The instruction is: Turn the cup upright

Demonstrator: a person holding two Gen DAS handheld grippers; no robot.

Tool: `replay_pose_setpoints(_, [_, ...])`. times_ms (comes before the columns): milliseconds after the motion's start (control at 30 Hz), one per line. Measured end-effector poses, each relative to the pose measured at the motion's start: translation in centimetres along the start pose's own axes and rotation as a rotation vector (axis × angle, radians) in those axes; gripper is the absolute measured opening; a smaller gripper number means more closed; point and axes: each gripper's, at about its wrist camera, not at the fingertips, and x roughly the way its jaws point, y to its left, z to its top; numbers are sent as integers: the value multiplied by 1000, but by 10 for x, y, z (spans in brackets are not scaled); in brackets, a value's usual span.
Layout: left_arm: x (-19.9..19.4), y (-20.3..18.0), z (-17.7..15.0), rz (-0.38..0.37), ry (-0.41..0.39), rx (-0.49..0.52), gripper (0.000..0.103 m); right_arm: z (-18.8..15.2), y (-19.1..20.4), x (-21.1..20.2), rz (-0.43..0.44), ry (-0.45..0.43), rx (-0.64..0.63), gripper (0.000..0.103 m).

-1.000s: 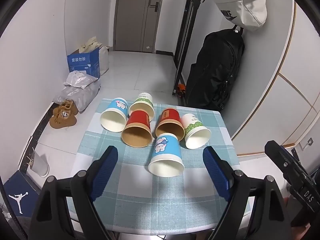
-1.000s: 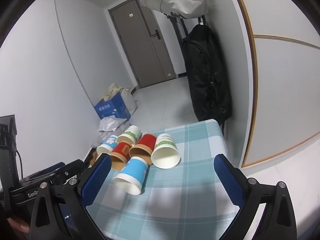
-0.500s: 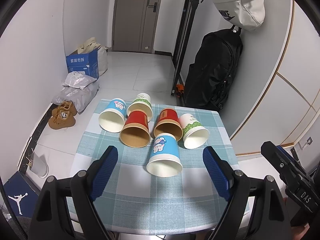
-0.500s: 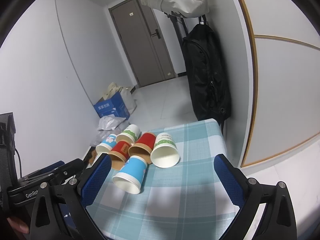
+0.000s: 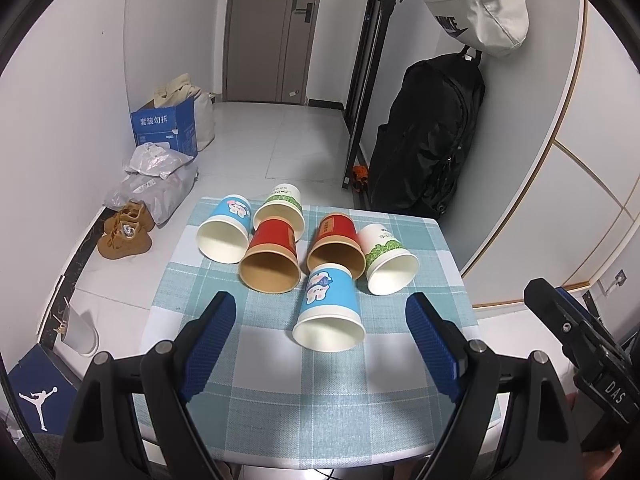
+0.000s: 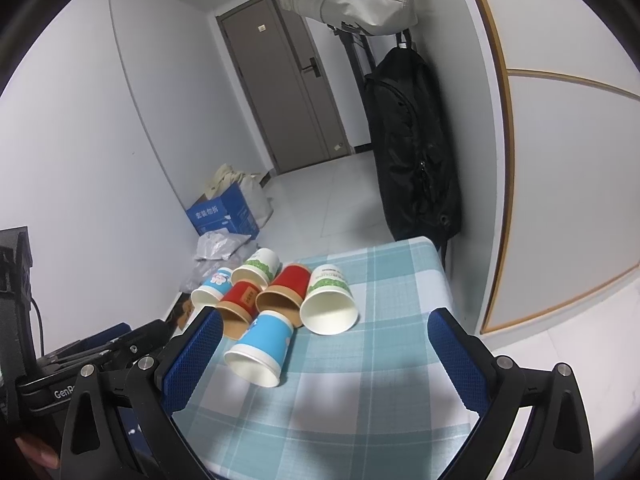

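Several paper cups lie on their sides on a table with a blue checked cloth (image 5: 360, 400), mouths toward me. The nearest is a blue cup (image 5: 329, 308), which also shows in the right wrist view (image 6: 262, 346). Behind it lie two red cups (image 5: 273, 256) (image 5: 337, 246), a white-and-green cup (image 5: 386, 260), another blue cup (image 5: 225, 234) and another white-and-green cup (image 5: 282, 206). My left gripper (image 5: 320, 338) is open and empty, just short of the near blue cup. My right gripper (image 6: 324, 354) is open and empty, above the cloth to the right of the cups.
A black backpack (image 5: 424, 140) and a hung white bag (image 5: 472, 4) are by the right wall behind the table. On the floor to the left are a blue box (image 5: 164, 130), plastic bags (image 5: 156, 180) and brown shoes (image 5: 124, 230). The table edge lies close below both grippers.
Both grippers have drawn back and up slightly, so the cups look a little smaller and farther. The cups have not moved. Both grippers stay open.
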Motion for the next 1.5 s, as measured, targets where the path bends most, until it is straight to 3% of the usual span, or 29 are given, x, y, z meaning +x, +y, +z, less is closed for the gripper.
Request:
replay_pose_setpoints(1200, [6,-2,2,-9,21,35,84,1,0,-1,-16,0,9,103])
replay_pose_setpoints(1500, [19,0,2,-67,80,24,84,2,0,1,-36,11,-1,103])
